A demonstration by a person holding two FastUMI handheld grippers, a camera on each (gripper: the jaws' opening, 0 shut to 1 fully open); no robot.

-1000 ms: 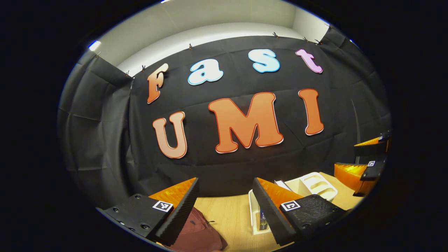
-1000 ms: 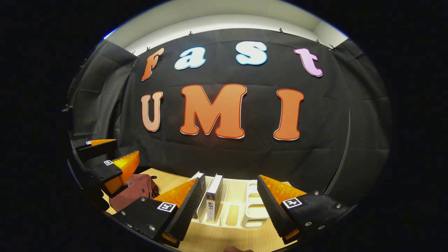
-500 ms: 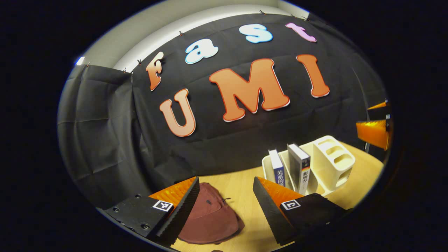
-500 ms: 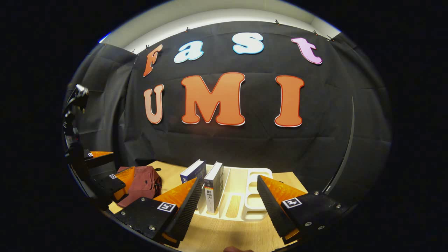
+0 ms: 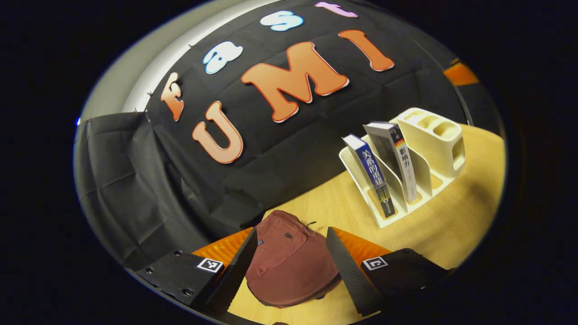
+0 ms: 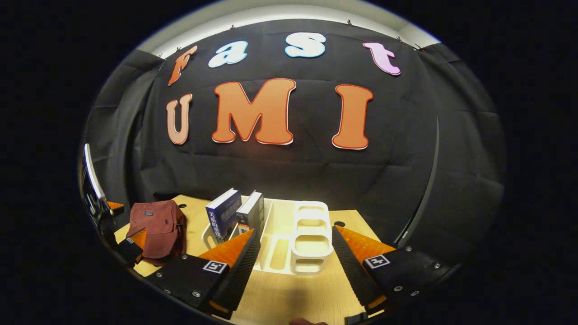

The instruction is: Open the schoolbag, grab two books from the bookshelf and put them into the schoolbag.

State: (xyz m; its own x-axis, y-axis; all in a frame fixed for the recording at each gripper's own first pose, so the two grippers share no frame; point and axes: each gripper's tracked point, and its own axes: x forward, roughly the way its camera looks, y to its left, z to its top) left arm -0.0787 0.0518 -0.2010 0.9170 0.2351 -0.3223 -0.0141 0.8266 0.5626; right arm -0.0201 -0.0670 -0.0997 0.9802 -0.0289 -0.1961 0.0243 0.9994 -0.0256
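A dark red schoolbag point(image 5: 289, 264) lies closed on the wooden table, just beyond my open left gripper point(image 5: 289, 262), whose fingers frame it without touching. The schoolbag point(image 6: 156, 228) also appears at the left of the right gripper view, with the left gripper's fingertips point(image 6: 135, 238) beside it. A blue book point(image 5: 371, 174) and a black-and-white book point(image 5: 396, 155) lean in the cream bookshelf point(image 5: 445, 135). My right gripper point(image 6: 295, 262) hangs open above the table in front of the bookshelf point(image 6: 311, 234), where the blue book point(image 6: 222, 215) and the second book point(image 6: 252, 214) stand.
The wooden table point(image 6: 280, 298) ends at the black cloth wall behind the bag and shelf. The bookshelf's right-hand compartments point(image 6: 310, 243) hold nothing. Bare tabletop point(image 5: 343, 207) lies between the bag and the shelf.
Both cameras have tilted down toward the table. The left gripper has come in over the schoolbag, which now sits between its fingers. The shelf has shifted up in both views.
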